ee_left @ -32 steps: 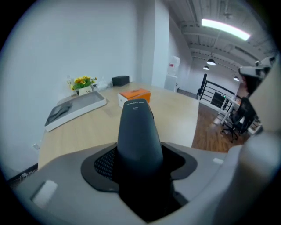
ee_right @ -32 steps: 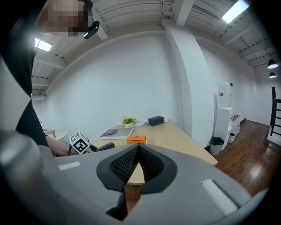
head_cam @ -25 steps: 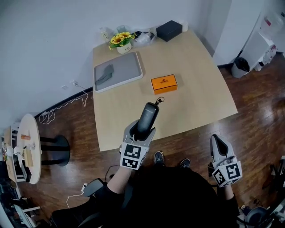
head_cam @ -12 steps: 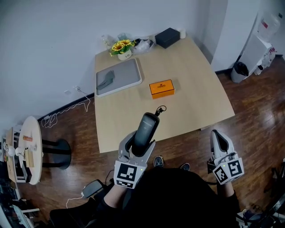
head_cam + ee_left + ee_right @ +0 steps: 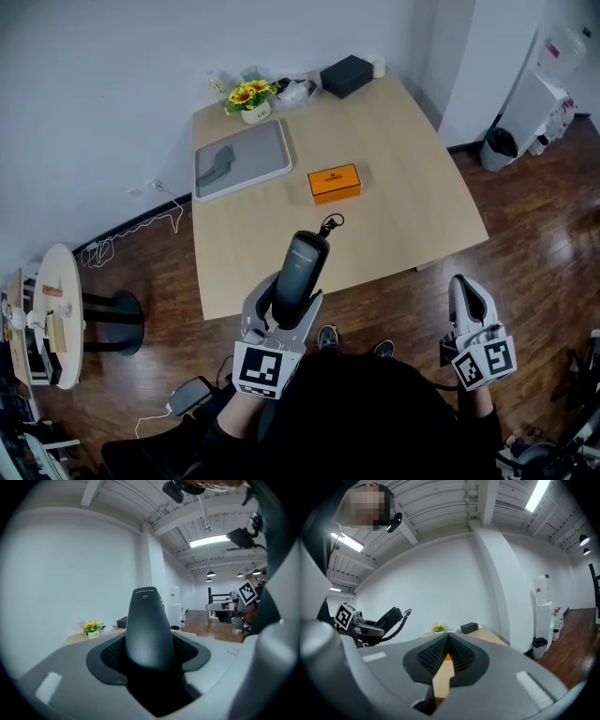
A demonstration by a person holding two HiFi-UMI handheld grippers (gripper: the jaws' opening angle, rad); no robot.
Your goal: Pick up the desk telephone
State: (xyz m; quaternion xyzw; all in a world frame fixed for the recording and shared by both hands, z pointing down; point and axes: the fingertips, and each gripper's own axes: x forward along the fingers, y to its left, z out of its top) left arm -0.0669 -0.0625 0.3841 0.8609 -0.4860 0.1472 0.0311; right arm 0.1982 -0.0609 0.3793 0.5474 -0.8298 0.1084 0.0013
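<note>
A black telephone handset (image 5: 302, 258) is held upright-tilted in my left gripper (image 5: 289, 295), whose jaws are shut on its lower part. Its coiled cord (image 5: 330, 223) curls from the top end. The handset hangs over the near edge of the wooden table (image 5: 412, 187). In the left gripper view the handset (image 5: 149, 625) fills the gap between the pads. My right gripper (image 5: 466, 295) hangs at the right over the floor, shut, with nothing in it. The right gripper view shows the handset (image 5: 391, 616) at the left. No telephone base is in view.
On the table lie an orange box (image 5: 335, 183), a grey tray (image 5: 239, 157) with a grey cloth, a pot of sunflowers (image 5: 246, 96) and a black box (image 5: 345, 75). A bin (image 5: 497, 145) stands at the right, a round side table (image 5: 56, 309) at the left.
My left gripper has drawn back a little toward me with the handset still in it. The right gripper has hardly moved.
</note>
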